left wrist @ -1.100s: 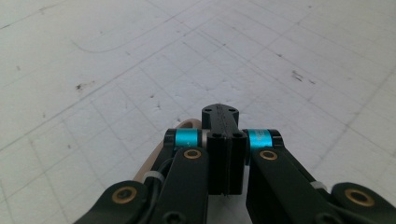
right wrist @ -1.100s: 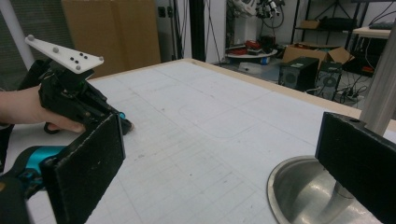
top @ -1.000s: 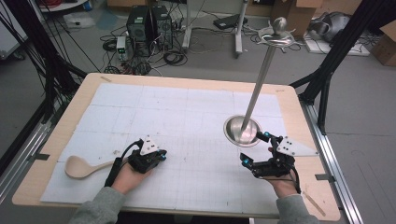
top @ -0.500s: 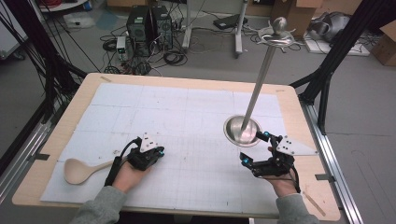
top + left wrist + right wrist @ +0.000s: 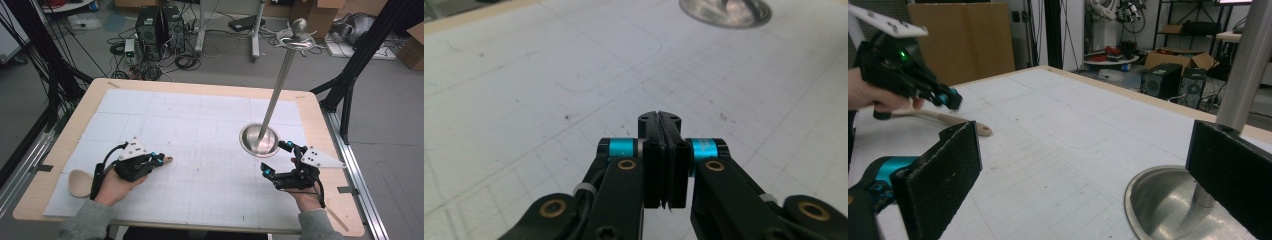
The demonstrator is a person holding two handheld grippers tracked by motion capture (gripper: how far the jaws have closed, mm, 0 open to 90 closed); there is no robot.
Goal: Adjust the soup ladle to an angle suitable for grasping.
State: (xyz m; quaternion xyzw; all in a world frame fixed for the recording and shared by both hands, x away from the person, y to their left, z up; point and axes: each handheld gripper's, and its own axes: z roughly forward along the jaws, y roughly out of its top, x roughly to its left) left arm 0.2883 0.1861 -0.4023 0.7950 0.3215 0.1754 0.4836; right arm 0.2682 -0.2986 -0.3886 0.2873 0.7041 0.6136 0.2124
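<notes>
At the near left corner of the table (image 5: 210,90) a wooden spoon (image 5: 80,183) is seen lying flat, its bowl toward the left edge and its handle running under the left gripper (image 5: 159,160). That gripper's jaws are pressed together with nothing visibly between them, and they point past the handle tip, just above it. The step in hand is judged to be the reach for the spoon; the jaws would next have to be opened and lowered over the handle. Toward the right edge, the right gripper (image 5: 276,159) is held with jaws spread, just beside the dish-shaped base of a metal stand (image 5: 259,140), well apart from the spoon.
</notes>
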